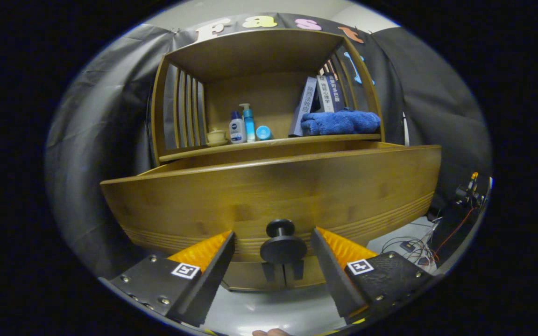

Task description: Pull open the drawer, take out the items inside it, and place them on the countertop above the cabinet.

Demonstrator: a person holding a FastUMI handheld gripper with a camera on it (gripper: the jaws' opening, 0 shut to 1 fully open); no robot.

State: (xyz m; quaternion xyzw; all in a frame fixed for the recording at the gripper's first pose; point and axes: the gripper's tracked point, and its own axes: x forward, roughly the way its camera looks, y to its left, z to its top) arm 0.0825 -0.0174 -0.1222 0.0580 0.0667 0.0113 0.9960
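- Black cloth [105,116] hangs behind and to both sides of a wooden cabinet [269,51], and pale floor [273,312] shows below the cabinet's front.
- At about 4 o'clock from the cabinet, cables [418,242] lie loose on the floor, close to the drawer's right end.
- Drawer [269,191]: pulled out from the cabinet, its wide wooden front faces the tool, with grooved lines along the lower edge. Its inside is hidden behind the front panel.
- Round dark knob [283,245] sits low at the middle of the drawer front.
- Tool [273,254]: fingers spread apart, one at 9 o'clock and one at 3 o'clock of the knob, each with a gap to it; neither touches.
- Worktop [269,141] lies above the drawer, at 12 o'clock from the knob.
- On it, from 9 to 3 o'clock: a small cup [216,136], two bottles [242,125], a round blue lid-like thing [263,133], leaning books [318,100], and a blue towel [340,122].
- Open room remains on the worktop's front edge between the blue thing and the books.
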